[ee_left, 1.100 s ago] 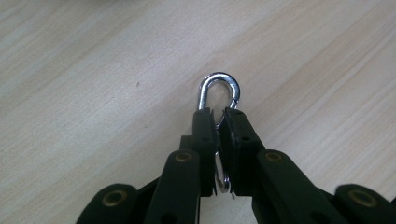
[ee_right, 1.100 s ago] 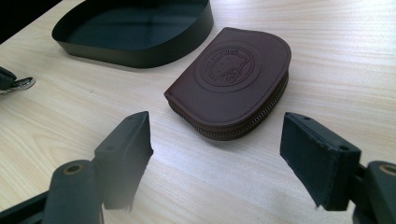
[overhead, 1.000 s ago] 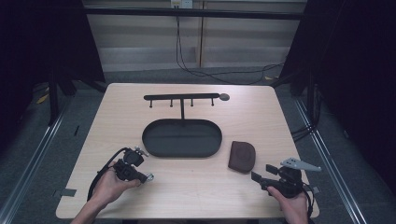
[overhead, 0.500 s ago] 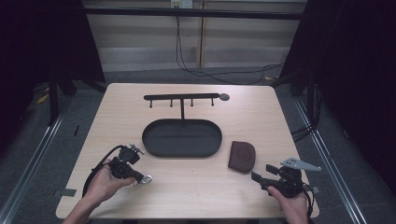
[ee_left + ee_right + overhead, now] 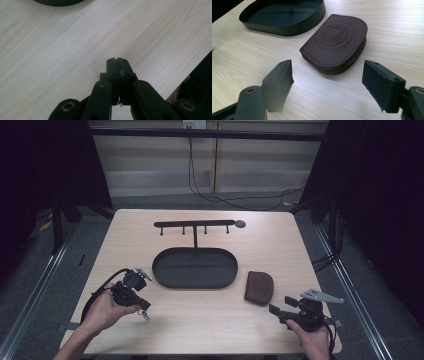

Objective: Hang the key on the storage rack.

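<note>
Left gripper (image 5: pixel 117 60) is seen with its jaws pressed together on a thin metal piece (image 5: pixel 120 103), its edge just visible in the seam between the pads; what it is cannot be told. In the high view a small metal bit (image 5: pixel 145 315) is seen hanging below that gripper (image 5: pixel 142 306), over the table (image 5: pixel 200 320) near its front left. Right gripper (image 5: pixel 328 75) is held wide, nothing between its jaws. A brown zipped pouch (image 5: pixel 335 42) lies flat just ahead of it, apart from both pads. Beyond the pouch sits a black oval tray (image 5: pixel 284 30), close to it but not touching. A black rack with pegs (image 5: pixel 195 225) is set upright behind the tray (image 5: pixel 195 282).
</note>
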`<state>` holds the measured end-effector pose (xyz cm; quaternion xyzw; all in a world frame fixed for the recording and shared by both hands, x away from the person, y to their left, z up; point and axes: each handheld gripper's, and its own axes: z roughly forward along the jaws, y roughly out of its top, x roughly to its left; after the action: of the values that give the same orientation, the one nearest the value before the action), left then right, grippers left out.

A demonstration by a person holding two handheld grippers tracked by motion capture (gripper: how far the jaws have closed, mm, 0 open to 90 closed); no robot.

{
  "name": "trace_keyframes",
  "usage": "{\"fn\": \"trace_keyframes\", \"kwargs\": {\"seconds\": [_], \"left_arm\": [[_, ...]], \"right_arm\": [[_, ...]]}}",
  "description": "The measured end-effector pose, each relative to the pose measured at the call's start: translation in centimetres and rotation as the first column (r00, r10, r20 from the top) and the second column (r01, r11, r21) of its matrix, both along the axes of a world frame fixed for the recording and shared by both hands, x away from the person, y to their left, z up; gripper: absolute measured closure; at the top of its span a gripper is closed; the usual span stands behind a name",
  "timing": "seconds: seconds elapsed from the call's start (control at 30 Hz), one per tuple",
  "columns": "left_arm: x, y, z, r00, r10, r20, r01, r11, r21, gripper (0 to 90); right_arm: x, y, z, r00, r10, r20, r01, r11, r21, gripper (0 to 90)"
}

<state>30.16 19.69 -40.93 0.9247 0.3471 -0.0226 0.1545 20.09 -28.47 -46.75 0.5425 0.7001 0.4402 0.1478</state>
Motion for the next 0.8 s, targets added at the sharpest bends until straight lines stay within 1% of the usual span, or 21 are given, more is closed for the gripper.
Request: {"fn": "trace_keyframes", "kwargs": {"seconds": [0.07, 0.13, 0.17, 0.2, 0.27, 0.33, 0.4, 0.5, 0.53, 0.6, 0.73, 0.8], "left_arm": [[0.1, 0.1, 0.5, 1.0, -0.01, -0.002, 0.01, 0.9999, -0.004, 89.1], [0.2, 0.1, 0.9, 0.9999, -0.014, 0.003, 0.014, 0.9999, 0.001, 89.1], [0.3, 0.1, 1.1, 0.9997, -0.024, 0.001, 0.024, 0.9997, 0.008, 89.1], [0.3, 0.1, 1.2, 0.9998, -0.021, 0.001, 0.021, 0.9998, 0.005, 89.1], [0.5, 0.1, 1.6, 0.9997, -0.023, -0.003, 0.023, 0.9997, 0.012, 89.2], [0.7, 0.1, 2.0, 0.9999, -0.017, 0.001, 0.017, 0.9999, 0.0, 89.1], [0.8, 0.1, 2.3, 0.9999, -0.016, -0.001, 0.016, 0.9999, -0.001, 89.1], [1.1, 0.1, 2.8, 0.9996, -0.029, -0.006, 0.029, 0.9996, 0.006, 89.1], [1.1, 0.0, 2.9, 0.9996, -0.026, -0.005, 0.026, 0.9996, 0.009, 89.2], [1.2, 0.0, 3.3, 0.9994, -0.035, -0.005, 0.035, 0.9994, 0.005, 89.1], [1.5, 0.0, 3.9, 0.9994, -0.033, -0.003, 0.033, 0.9994, 0.004, 89.2], [1.7, -0.1, 4.3, 0.9995, -0.032, -0.003, 0.032, 0.9994, 0.013, 89.2]], "right_arm": [[0.0, 0.0, 0.0, 1.0, 0.0, 0.001, 0.0, 1.0, -0.001, 24.5], [0.0, 0.0, 0.0, 1.0, 0.0, 0.0, 0.0, 1.0, -0.001, 24.5], [0.0, 0.0, 0.0, 1.0, 0.0, 0.0, 0.0, 1.0, -0.002, 24.5], [0.0, 0.0, 0.0, 1.0, 0.0, 0.001, 0.0, 1.0, -0.003, 24.5], [0.0, 0.0, 0.0, 1.0, -0.001, 0.0, 0.001, 1.0, -0.003, 24.5], [0.0, 0.0, 0.0, 1.0, 0.0, 0.0, 0.0, 1.0, -0.003, 24.5], [0.0, 0.0, 0.0, 1.0, -0.001, 0.0, 0.001, 1.0, -0.004, 24.5], [0.0, 0.0, 0.0, 1.0, -0.001, -0.001, 0.001, 1.0, -0.004, 24.5], [0.0, 0.0, 0.0, 1.0, -0.001, -0.001, 0.001, 1.0, -0.004, 24.5], [0.0, 0.0, 0.0, 1.0, 0.0, -0.002, 0.0, 1.0, -0.004, 24.5], [0.0, 0.0, 0.0, 1.0, -0.001, -0.003, 0.001, 1.0, -0.003, 24.4], [0.0, 0.0, -0.1, 1.0, -0.001, -0.004, 0.001, 1.0, -0.003, 24.5]]}}
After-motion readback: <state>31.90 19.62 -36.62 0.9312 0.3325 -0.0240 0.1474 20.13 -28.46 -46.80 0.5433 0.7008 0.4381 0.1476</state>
